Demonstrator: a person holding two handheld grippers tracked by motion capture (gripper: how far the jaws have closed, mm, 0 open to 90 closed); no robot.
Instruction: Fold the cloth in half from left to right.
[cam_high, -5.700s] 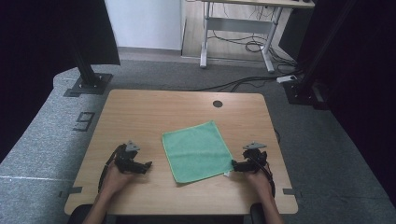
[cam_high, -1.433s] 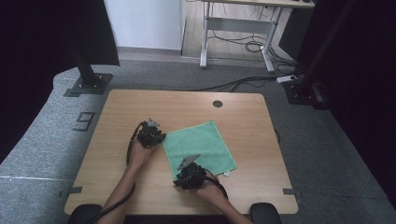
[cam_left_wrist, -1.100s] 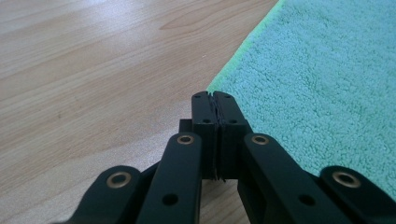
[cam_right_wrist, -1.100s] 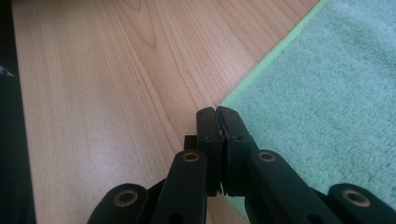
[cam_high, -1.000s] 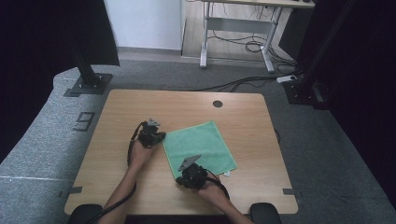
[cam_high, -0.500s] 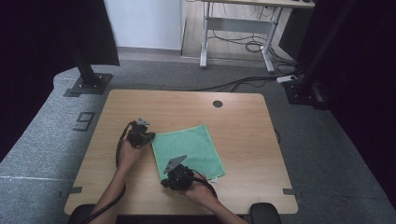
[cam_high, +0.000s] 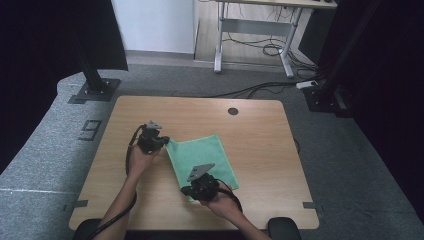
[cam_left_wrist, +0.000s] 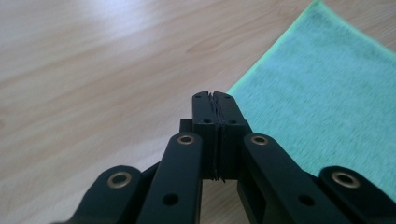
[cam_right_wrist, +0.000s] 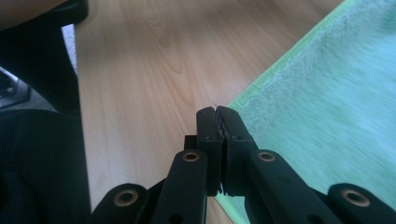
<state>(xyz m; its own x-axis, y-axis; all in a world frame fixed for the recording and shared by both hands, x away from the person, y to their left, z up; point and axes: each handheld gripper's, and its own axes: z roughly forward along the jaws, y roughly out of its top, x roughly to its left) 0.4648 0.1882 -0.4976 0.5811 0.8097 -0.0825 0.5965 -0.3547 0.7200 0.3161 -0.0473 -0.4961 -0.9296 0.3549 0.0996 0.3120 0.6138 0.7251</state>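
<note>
A green cloth (cam_high: 202, 157) lies spread on the wooden table (cam_high: 260, 145), left of the middle. My left gripper (cam_high: 164, 142) is at the cloth's far left corner, jaws shut together on that corner (cam_left_wrist: 214, 95). The cloth (cam_left_wrist: 327, 93) runs off to the right behind the jaw tips. My right gripper (cam_high: 186, 191) is at the near left corner, jaws pressed shut on the hem there (cam_right_wrist: 217, 109). From that corner the cloth (cam_right_wrist: 336, 93) spreads to the right. Both forearms come in from the near edge.
A round cable hole (cam_high: 233, 111) sits near the table's far edge. Black stand bases (cam_high: 92, 90) rest on the grey floor at the back left and back right. A dark shape (cam_right_wrist: 42, 154) lies beyond the table's edge in the right gripper view.
Both grippers have moved left, and the cloth has slid left across the table with them. Several seconds ago they rested apart near the front edge, off the cloth.
</note>
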